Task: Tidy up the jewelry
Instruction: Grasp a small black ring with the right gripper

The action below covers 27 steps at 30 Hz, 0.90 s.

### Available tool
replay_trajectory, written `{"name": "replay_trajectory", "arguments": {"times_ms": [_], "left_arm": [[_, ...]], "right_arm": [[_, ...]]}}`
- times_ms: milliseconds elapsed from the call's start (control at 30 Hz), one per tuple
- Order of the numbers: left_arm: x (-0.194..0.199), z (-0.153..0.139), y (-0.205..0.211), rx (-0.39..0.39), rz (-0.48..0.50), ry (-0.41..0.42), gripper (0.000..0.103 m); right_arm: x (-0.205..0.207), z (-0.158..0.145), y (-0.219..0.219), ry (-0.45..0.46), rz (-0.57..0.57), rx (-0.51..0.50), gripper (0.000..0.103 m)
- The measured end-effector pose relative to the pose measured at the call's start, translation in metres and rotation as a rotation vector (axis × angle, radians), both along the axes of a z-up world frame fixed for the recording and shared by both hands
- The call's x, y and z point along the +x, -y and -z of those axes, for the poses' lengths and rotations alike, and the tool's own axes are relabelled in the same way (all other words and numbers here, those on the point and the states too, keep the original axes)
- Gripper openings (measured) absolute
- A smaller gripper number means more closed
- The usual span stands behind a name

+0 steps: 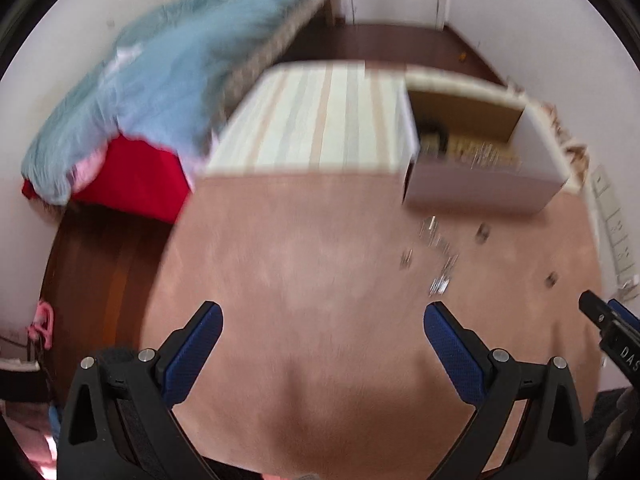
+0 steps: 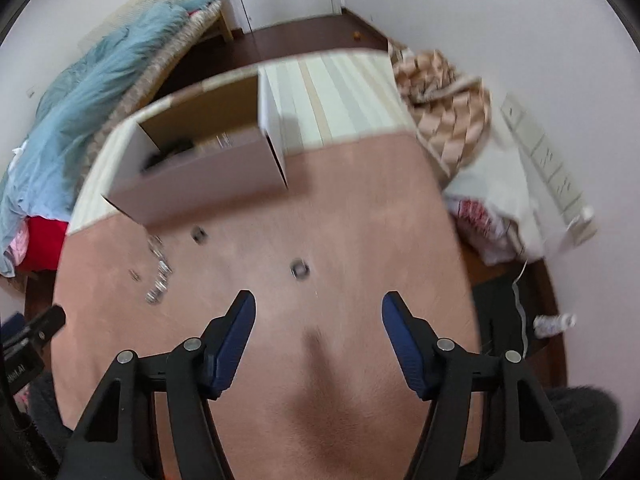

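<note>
Small silvery jewelry pieces are seen scattered on a pinkish-brown cloth [image 2: 360, 216] that covers the bench; motion blur hides their exact shapes. A loose cluster of shiny pieces [image 2: 159, 276] lies at the left of the right wrist view, with two darker ring-like pieces apart from it: one [image 2: 199, 235] close to the box, another [image 2: 301, 269] nearer the middle of the cloth. In the left wrist view the same cluster [image 1: 438, 258] is found to the right of centre.

An open white box [image 2: 208, 168] with a brown interior is set at the far side of the cloth, on a striped surface [image 2: 340, 92]; dark and glinting contents are seen inside, too blurred to name.

The right gripper [image 2: 318, 312] is held above bare cloth, its jaws spread and empty; the nearest ring lies just beyond them, slightly left. The left gripper [image 1: 323, 322] is likewise held with jaws spread wide and empty, the cluster lying beyond its right jaw.
</note>
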<state>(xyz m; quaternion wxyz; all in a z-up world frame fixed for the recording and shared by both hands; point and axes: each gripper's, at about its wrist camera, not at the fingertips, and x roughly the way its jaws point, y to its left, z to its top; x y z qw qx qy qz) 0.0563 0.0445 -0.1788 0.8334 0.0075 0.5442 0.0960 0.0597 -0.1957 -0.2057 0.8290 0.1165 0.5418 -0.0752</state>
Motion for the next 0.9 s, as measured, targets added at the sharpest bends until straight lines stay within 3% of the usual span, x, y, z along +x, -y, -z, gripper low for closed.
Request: {"name": "replay_trajectory", "arguments": {"times_ms": [200,467,533,600,700,900], "left_arm": [[0.002,0.036,-0.007,0.006,-0.026,-0.078,0.103],[0.005,0.059,-0.012,-0.020,-0.045,-0.140,0.103],[0.005,0.060,-0.014,-0.020,-0.049,-0.139,0.103],[0.006,0.060,-0.014,-0.017,-0.049,-0.134,0.103],[0.012,0.059,-0.017,-0.024,-0.048,-0.122,0.103],[0.029,0.054,-0.017,-0.085,-0.045,-0.092,0.102]], "right_arm": [[0.002,0.038,0.008,0.020,0.032,0.012,0.063],[0.024,0.046,-0.017,0.067,-0.033,-0.120,0.060],[0.027,0.048,-0.024,0.084,-0.048,-0.162,0.051],[0.028,0.047,-0.029,0.105,-0.063,-0.178,0.015],[0.030,0.046,-0.032,0.097,-0.067,-0.193,0.013],[0.022,0.038,-0.015,0.099,-0.008,-0.093,0.013]]}}
